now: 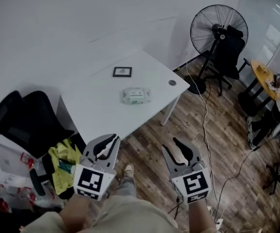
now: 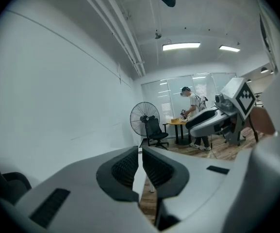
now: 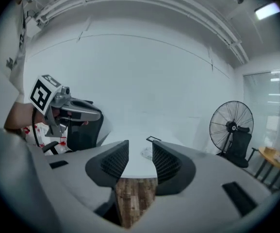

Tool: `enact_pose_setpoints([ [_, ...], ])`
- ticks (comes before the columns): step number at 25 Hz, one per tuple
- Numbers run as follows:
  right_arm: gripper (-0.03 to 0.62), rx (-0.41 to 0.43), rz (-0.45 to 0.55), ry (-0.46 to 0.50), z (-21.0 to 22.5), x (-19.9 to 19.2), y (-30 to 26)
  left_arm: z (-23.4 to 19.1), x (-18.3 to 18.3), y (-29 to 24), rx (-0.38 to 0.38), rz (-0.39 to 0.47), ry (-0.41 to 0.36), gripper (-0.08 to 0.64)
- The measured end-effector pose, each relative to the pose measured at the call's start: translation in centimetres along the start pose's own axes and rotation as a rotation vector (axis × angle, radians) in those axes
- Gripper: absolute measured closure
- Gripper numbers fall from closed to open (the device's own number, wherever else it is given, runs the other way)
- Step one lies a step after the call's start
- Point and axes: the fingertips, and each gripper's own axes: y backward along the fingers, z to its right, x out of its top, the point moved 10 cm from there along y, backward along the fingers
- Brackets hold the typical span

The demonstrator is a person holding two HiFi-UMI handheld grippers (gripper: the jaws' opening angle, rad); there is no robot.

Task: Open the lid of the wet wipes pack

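wipes pack (image 1: pixel 136 95): on white table (image 1: pixel 96 110), near black frame (image 1: pixel 122 72)
left gripper (image 1: pixel 113 140): jaws together
right gripper (image 1: pixel 171 144): jaws apart
fan (image 1: pixel 219 30): far right

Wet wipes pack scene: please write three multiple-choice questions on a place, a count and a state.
1. Where does the wet wipes pack lie? A. on the white table B. on the floor C. on a chair
2. How many fans show in the head view? A. three B. one C. two
3. How is the right gripper? A. shut on the pack B. shut on a cable C. open, empty
Answers: 1 A, it rests on the tabletop; 2 B, only one shows; 3 C, its jaws stand apart, nothing between.
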Motion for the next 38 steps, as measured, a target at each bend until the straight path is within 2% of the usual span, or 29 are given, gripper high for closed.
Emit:
enact_pose_setpoints([
  [11, 0.425, 0.014, -0.161, -0.016, 4.8, 0.1, -16.2, -10.5, -2.4, -12.6, -0.069, -0.13, 0.016, 0.518],
  [18, 0.425, 0.03, -0.244, 0.015, 6.3, -1.4, -24.0, -14.9, -5.0, -18.0, -0.091, -0.193, 0.039, 0.518],
  [30, 0.425, 0.105, -0.369, 0.096, 8.7, -4.0, -32.9, -16.8, -8.7, -24.1, -0.112, -0.287, 0.083, 0.518],
  [38, 0.428, 0.237, -0.443, 0.176, 10.5, -6.6, -38.5, -16.7, -10.5, -28.2, -0.07, -0.378, 0.131, 0.518],
])
